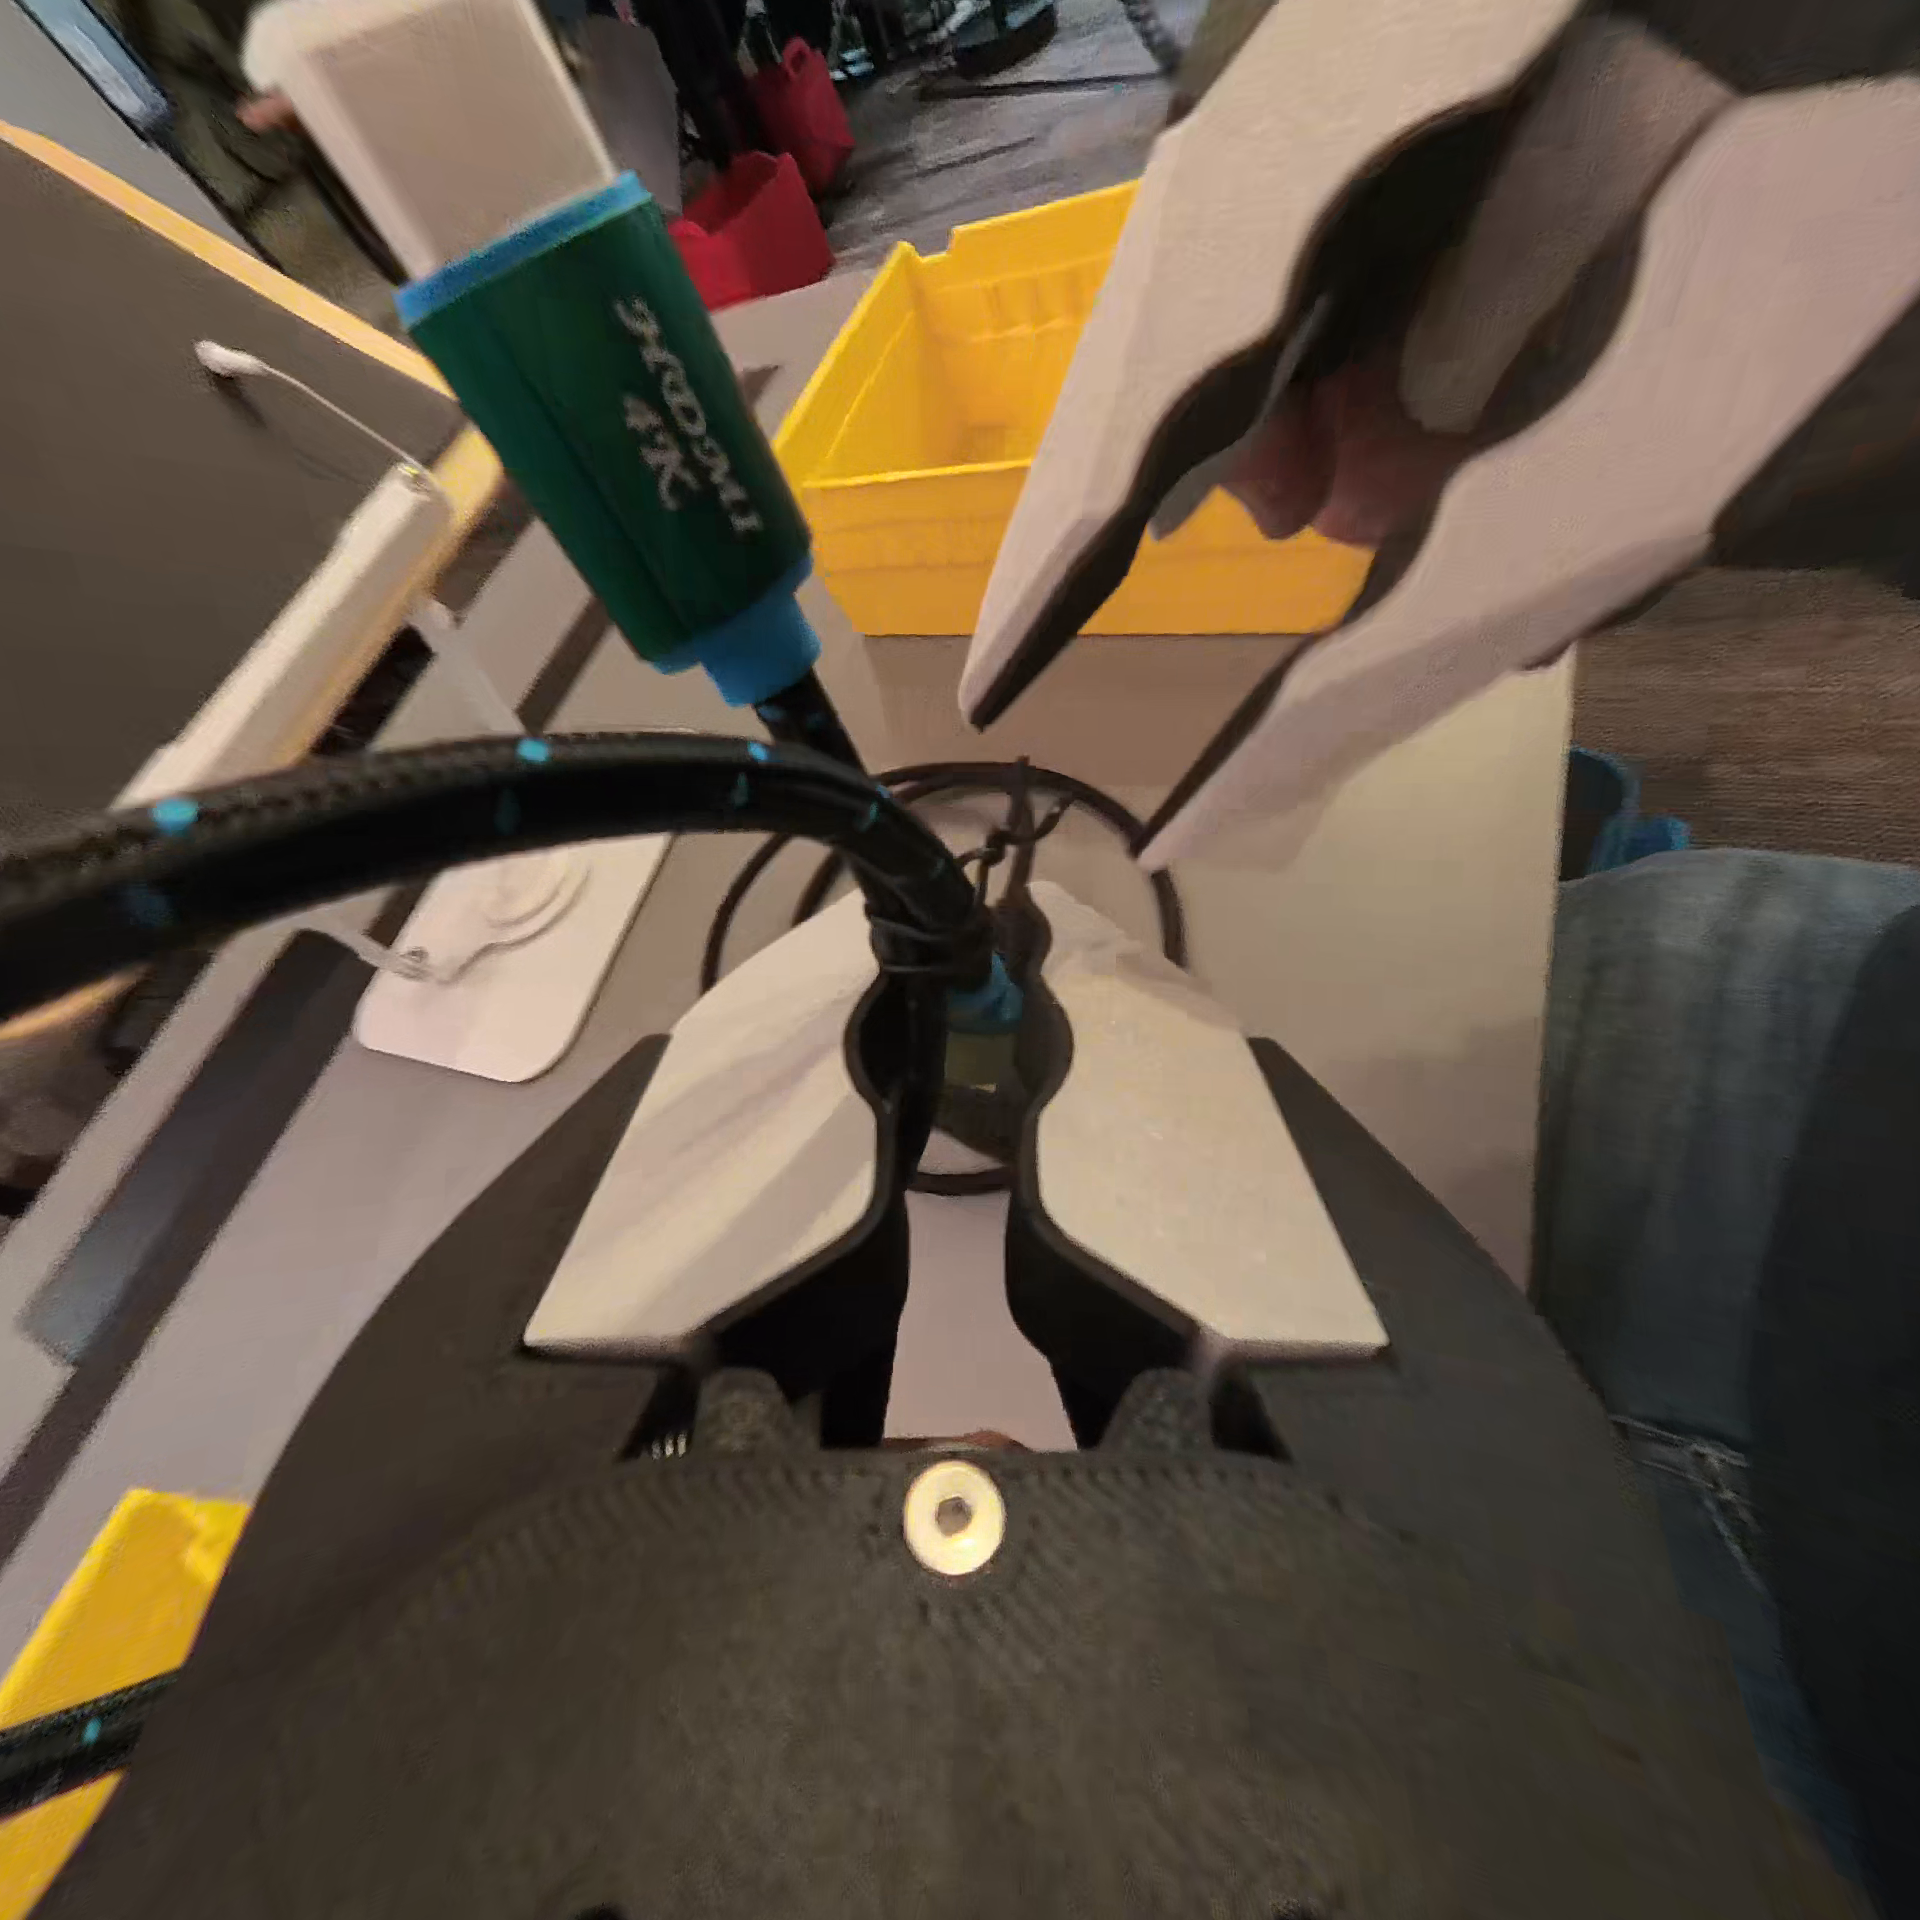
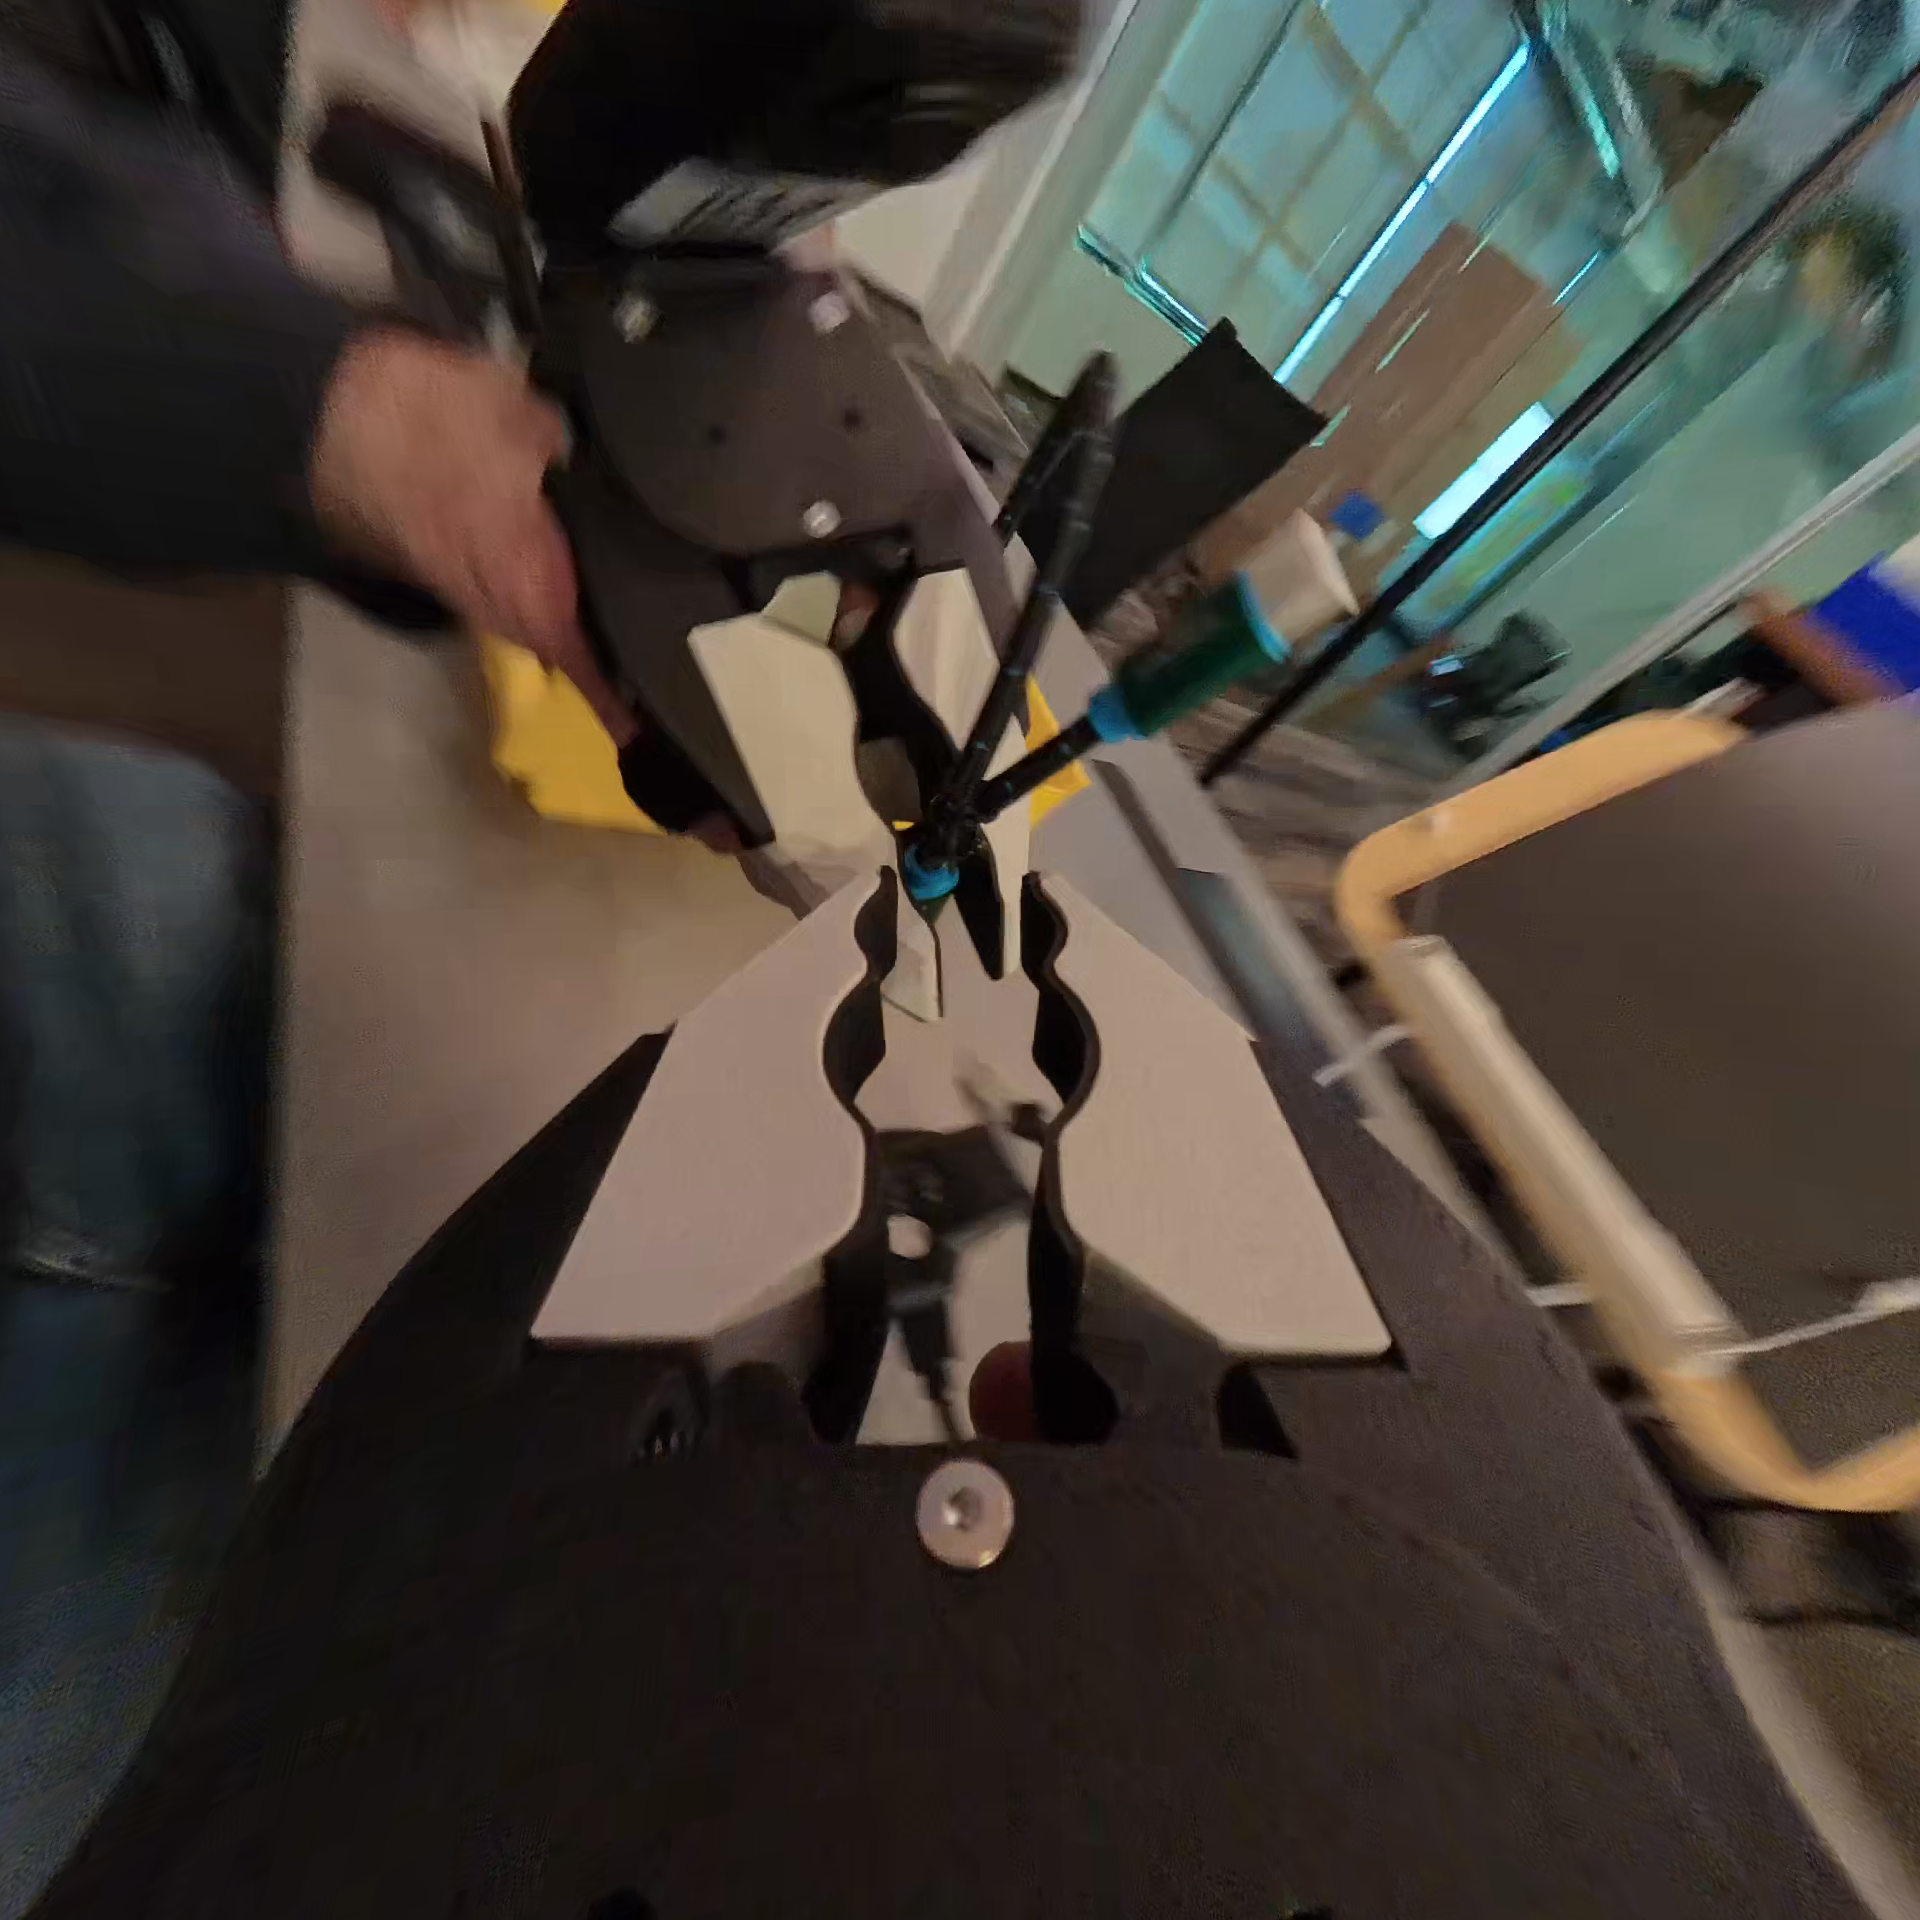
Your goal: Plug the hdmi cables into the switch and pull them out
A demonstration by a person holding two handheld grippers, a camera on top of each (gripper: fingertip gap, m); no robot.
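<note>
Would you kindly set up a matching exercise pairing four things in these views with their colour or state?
Things:
1. left tool
2. right tool
3. free cable plug
4. bin

Colour or state:
A. yellow, open-topped
B. open, holding nothing
C. green body with blue ends, up in the air
D. shut on a blue-collared cable end

Pairs: 1-D, 2-B, 3-C, 4-A
</note>
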